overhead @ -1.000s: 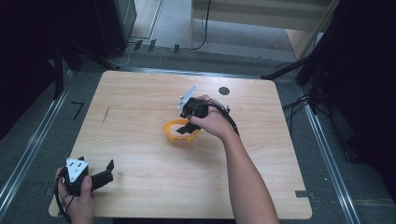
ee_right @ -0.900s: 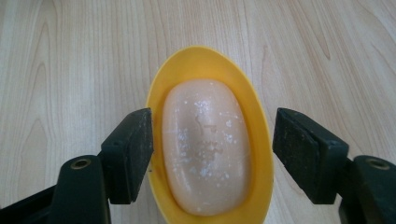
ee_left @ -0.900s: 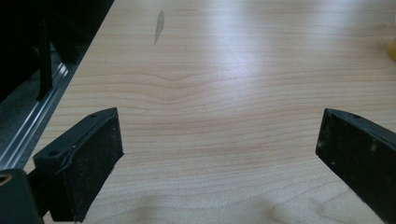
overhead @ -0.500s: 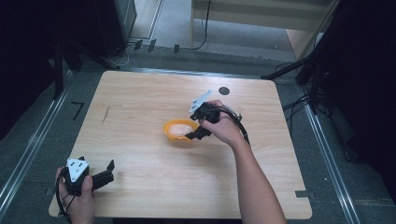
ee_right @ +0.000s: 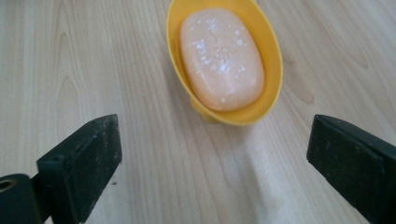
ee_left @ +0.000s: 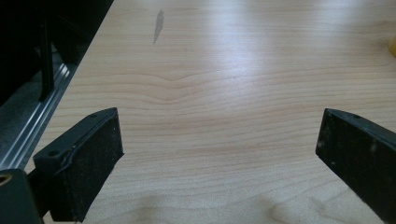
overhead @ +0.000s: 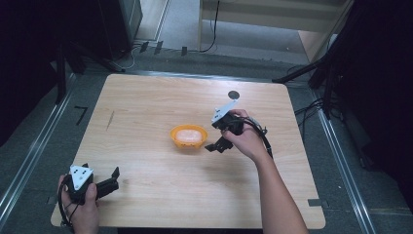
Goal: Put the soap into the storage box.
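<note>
Sitting near the middle of the desk, a little toward the right: a yellow oval dish cradling a pale orange bar of soap, lying flat inside the rim and reaching nearly from wall to wall, probably kept there so that the bar is not sliding on the bare wood. Resting level, dish base touching the wood, nothing else touching it. Hovering just beside the dish on its right: the right tongs, spread wide and gripping nothing, tips pointing toward the dish, with the dish lying ahead of the gap and not between the pads in the right gripper view. Judging by that pose, either lining up on the dish or standing clear of it; telling which is not possible. Trailing from the right hand: a looping black cable, lying toward the right side of the wood. Waiting far off at the near left corner: the left tongs, also spread and empty, held low over bare wood close to the front edge, seemingly parked out of the way. Leaving open wood all around the dish, with broad room to the left and toward the far side, and a small dark round mark near the far edge. Beyond the left edge: a metal rail and dark floor, so less margin for the left tongs there.
</note>
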The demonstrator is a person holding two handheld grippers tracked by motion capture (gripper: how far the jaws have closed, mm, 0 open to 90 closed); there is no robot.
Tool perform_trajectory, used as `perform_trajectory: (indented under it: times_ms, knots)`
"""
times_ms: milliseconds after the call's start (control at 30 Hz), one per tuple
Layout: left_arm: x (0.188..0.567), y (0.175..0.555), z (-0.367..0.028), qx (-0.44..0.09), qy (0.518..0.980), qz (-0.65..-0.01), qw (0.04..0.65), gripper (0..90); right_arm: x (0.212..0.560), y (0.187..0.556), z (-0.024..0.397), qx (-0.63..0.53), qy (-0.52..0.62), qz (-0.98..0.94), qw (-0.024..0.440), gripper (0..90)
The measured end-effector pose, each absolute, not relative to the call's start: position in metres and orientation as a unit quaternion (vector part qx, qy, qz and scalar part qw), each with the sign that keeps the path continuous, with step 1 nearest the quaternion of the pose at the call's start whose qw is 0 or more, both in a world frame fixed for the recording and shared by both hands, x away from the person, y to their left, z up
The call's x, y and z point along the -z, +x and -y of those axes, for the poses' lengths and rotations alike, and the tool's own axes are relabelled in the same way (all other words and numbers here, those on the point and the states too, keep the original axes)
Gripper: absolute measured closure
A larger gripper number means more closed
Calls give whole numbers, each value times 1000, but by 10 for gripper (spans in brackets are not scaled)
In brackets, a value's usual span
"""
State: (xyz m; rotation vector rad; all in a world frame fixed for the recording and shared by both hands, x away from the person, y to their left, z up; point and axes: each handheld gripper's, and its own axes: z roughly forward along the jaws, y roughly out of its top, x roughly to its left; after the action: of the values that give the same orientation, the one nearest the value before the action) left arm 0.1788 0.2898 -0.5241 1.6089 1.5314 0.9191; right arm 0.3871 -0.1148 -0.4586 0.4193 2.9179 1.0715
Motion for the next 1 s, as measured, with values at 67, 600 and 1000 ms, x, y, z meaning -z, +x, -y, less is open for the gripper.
perform_trajectory:
  times_ms: [67, 600, 1000]
  knots:
    - [524, 179, -290, -356, 625, -594, 360, 9, 460, 385, 120, -341, 138, -930, 3, 22]
    - [524, 179, -290, -356, 626, -594, 359, 9, 472, 365, 157, -354, 190, -916, 15, 0]
    - [524, 179, -289, -360, 629, -591, 355, 9, 487, 341, 186, -363, 225, -904, 27, 0]
